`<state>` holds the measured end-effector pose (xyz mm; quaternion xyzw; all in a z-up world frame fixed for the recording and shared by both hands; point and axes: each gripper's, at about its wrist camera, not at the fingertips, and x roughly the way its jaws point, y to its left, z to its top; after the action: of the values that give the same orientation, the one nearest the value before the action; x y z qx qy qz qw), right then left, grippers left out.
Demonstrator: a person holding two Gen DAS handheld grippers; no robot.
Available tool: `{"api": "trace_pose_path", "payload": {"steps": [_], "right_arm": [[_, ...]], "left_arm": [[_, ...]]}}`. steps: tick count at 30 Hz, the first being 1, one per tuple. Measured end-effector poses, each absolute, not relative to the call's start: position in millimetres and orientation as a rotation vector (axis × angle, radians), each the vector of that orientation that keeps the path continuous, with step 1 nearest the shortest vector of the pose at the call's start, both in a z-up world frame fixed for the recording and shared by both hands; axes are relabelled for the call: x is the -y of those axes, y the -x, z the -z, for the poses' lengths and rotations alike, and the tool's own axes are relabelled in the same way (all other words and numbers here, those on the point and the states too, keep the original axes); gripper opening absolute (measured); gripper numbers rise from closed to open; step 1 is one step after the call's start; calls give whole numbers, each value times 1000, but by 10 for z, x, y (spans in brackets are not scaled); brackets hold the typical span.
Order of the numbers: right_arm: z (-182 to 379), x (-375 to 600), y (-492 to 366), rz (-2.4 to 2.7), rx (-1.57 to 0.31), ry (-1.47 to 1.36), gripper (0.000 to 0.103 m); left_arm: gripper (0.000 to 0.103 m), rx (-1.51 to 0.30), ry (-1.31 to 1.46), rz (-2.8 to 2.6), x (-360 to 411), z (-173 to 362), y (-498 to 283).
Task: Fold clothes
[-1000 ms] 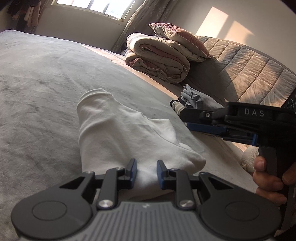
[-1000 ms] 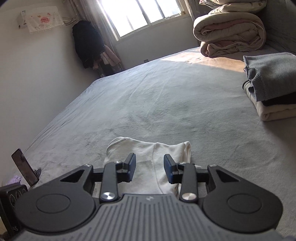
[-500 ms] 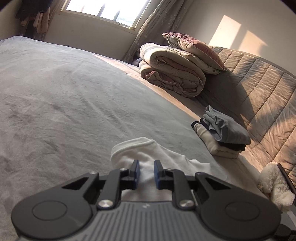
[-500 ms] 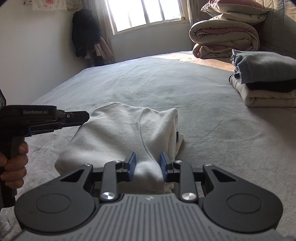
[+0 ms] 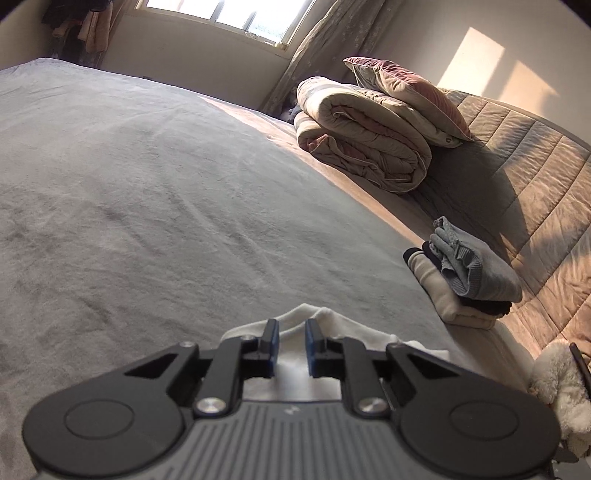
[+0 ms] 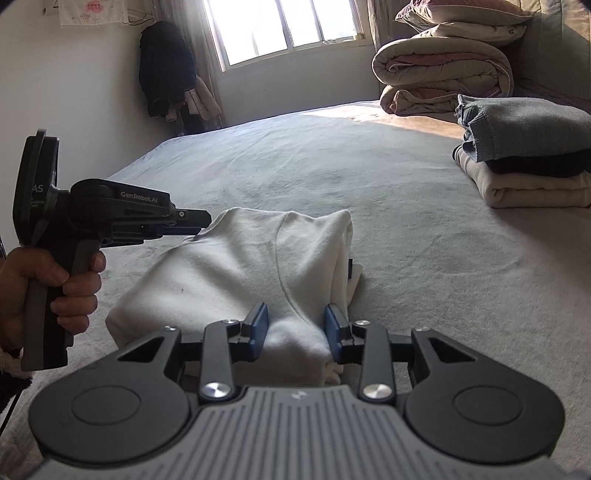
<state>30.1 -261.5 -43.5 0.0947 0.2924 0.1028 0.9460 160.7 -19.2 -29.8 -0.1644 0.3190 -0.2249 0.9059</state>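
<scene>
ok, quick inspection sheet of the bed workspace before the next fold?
Surface: grey bed cover, lightly creased.
Job's things: white garment part-folded; folded stack off to the right.
Clutter: rolled duvet, pillow, plush toy.
Grippers: left gripper jaws closing, garment edge between, contact unclear; right gripper jaws opening, fold between the pads.
Cables: nothing seen.
Surroundings: window, hung clothes.
</scene>
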Motion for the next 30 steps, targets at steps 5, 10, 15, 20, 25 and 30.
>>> {"api": "trace_pose_path", "payload": {"steps": [5,10,15,20,25,30], "right_arm": [[377,2630,-337,-211,-608,-209,38],[323,2593,-319,-195,-595,-206,39],[387,2511,-302,-174,-584,-162,41],[471,2473,-292,-156,-570,-138,41],[487,2437,-291,-138,-564,-120,41],[386,2425,-324,-128,-601,-125,42]], "left_arm": [[14,-626,424,551,76,327,-1140],[14,-563,316,581,192,440,-793],[14,-506,241,573,268,589,-685],[14,-502,252,560,263,624,-688],[14,-500,212,539,323,598,-653],[17,-535,204,529,321,488,-636]]}}
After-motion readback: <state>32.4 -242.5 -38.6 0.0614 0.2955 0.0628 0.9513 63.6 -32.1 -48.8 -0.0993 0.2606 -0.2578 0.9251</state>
